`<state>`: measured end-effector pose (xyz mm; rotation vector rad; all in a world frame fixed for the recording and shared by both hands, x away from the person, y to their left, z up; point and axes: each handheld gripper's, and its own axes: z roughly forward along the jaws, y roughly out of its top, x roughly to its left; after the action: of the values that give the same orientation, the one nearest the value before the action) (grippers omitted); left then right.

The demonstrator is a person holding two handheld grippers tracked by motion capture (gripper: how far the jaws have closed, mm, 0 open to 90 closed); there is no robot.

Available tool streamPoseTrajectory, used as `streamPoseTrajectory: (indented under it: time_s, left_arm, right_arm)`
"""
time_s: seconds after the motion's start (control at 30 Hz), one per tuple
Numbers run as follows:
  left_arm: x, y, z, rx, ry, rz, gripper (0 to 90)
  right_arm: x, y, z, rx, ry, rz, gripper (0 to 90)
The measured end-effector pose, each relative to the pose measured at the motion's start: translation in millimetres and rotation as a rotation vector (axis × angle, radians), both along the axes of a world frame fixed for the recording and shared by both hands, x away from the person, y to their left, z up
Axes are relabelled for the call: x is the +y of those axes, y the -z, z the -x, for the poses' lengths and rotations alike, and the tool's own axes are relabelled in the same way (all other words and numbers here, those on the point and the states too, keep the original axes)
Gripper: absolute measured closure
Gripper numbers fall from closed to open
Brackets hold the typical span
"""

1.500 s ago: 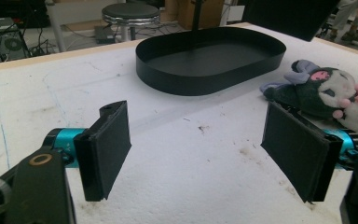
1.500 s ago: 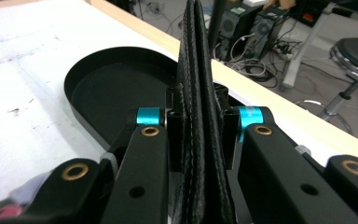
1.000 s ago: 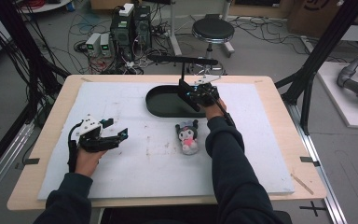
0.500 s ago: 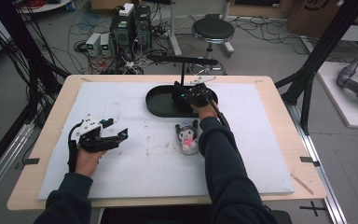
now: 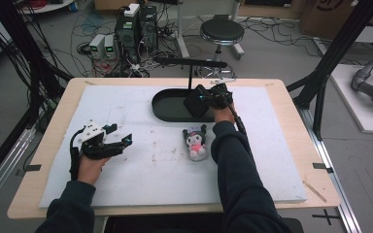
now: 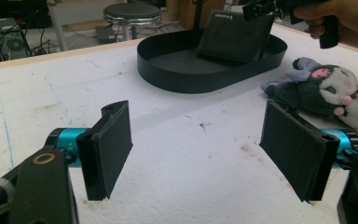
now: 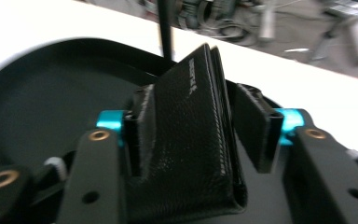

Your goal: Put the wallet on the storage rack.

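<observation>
Right gripper (image 7: 191, 135) fingers just opened around wallet (image 7: 186, 140) over tray (image 5: 167, 104); embossed lettering unreadable, blurred. Left gripper (image 6: 198, 149) wide.

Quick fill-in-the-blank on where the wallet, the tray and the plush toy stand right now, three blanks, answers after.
1. The black wallet leans on edge inside the oval black ____.
2. The right hand-held gripper has just been opening its jaws, and the ____ stands between them.
3. The plush toy lies on the white mat, outside the tray, beside the person's ____ forearm.

Missing words: tray; wallet; right
</observation>
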<state>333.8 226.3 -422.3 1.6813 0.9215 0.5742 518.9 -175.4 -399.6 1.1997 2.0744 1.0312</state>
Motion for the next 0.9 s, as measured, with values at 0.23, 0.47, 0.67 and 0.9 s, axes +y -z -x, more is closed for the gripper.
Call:
streamPoseTrajectory:
  time_s: [0.23, 0.47, 0.67, 0.9]
  left_arm:
    - [-0.1, 0.5, 0.0, 0.001, -0.001, -0.003, 24.4]
    - [1.0, 1.2, -0.3, 0.013, -0.014, 0.009, 22.1]
    - [2.7, 1.5, 0.8, 0.004, -0.029, 0.018, 20.9]
    - [4.3, 1.7, 0.9, -0.009, -0.043, 0.022, 20.9]
  right_arm:
    - [-10.5, -6.6, 10.1, 0.005, 0.005, 0.061, 39.1]
    - [-32.8, -31.5, 39.8, -0.070, -0.058, 0.066, 34.1]
    - [-65.3, -29.5, 76.3, -0.041, -0.092, 0.007, 25.5]
    - [-89.8, -8.1, 118.7, -0.042, -0.137, 0.022, 25.5]
